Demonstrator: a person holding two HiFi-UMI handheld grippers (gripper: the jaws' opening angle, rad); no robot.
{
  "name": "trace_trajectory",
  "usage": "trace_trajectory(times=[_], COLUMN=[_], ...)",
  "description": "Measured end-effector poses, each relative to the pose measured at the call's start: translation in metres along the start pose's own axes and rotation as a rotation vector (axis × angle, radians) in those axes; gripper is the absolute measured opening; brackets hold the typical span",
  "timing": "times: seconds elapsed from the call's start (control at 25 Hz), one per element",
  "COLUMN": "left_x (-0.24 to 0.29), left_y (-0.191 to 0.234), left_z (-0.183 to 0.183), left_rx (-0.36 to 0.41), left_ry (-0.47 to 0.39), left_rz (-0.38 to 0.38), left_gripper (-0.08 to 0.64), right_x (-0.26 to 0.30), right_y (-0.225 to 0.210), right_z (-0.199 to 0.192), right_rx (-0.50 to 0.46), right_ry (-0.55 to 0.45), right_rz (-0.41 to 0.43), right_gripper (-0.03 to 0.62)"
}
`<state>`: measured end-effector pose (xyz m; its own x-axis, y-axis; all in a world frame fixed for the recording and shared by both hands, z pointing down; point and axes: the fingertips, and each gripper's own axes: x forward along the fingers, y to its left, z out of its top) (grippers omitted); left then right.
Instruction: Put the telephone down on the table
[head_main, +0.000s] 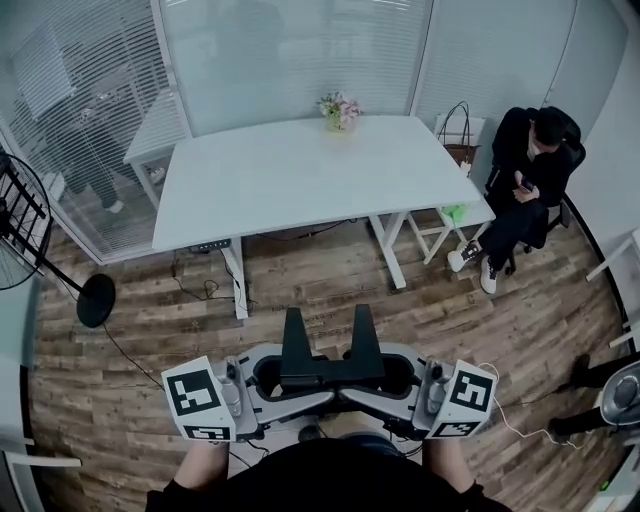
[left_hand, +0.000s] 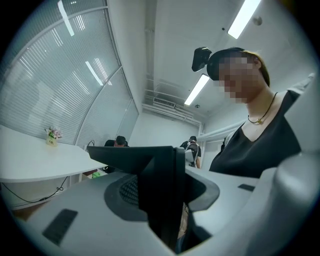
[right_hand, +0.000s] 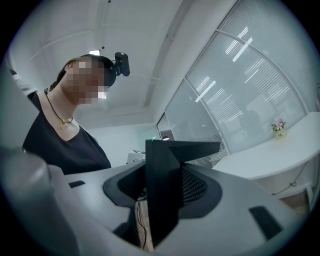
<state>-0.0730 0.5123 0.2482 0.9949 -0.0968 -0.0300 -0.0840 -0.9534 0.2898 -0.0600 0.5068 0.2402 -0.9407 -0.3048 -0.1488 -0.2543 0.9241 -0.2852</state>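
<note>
The left gripper (head_main: 292, 386) and right gripper (head_main: 374, 386) both clench the black telephone (head_main: 330, 370) over the floor (head_main: 330, 285), short of the table (head_main: 290, 180). Its far edge bears flowers (head_main: 340, 108); a person (head_main: 525, 190) sits right.

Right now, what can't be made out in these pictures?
Black telephone: both ends, head view, buried in the left gripper and right gripper.
Standing fan: head view, cut off by the left edge.
Seated person's handheld item: head view, too small.
Flowers: kind, too small in every view.
</note>
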Motion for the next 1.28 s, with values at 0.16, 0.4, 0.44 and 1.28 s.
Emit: trace_trajectory(times=[0.16,0.4,0.44,1.28], left_x=[0.011,0.032,0.034,0.11], left_y=[0.029,0.077,0.085,0.198], left_z=[0.011,0.027,0.03,0.076], left_rx=[0.009,0.014,0.015,0.04], left_ry=[-0.006,0.005,0.004,-0.021], left_rz=[0.007,0.013,0.013,0.051], left_gripper=[0.181,0.181,0.181,0.181], right_x=[0.003,0.004,0.005,-0.012], right_y=[-0.03,-0.083,-0.09,-0.222], right_z=[0.013,0.029,0.032,0.089], right_rx=[-0.013,-0.01,-0.011,-0.031], right_ry=[0.002,-0.006,-0.006,0.005], right_rz=[0.011,0.016,0.016,0.064], right_gripper=[0.195,0.195,0.195,0.195])
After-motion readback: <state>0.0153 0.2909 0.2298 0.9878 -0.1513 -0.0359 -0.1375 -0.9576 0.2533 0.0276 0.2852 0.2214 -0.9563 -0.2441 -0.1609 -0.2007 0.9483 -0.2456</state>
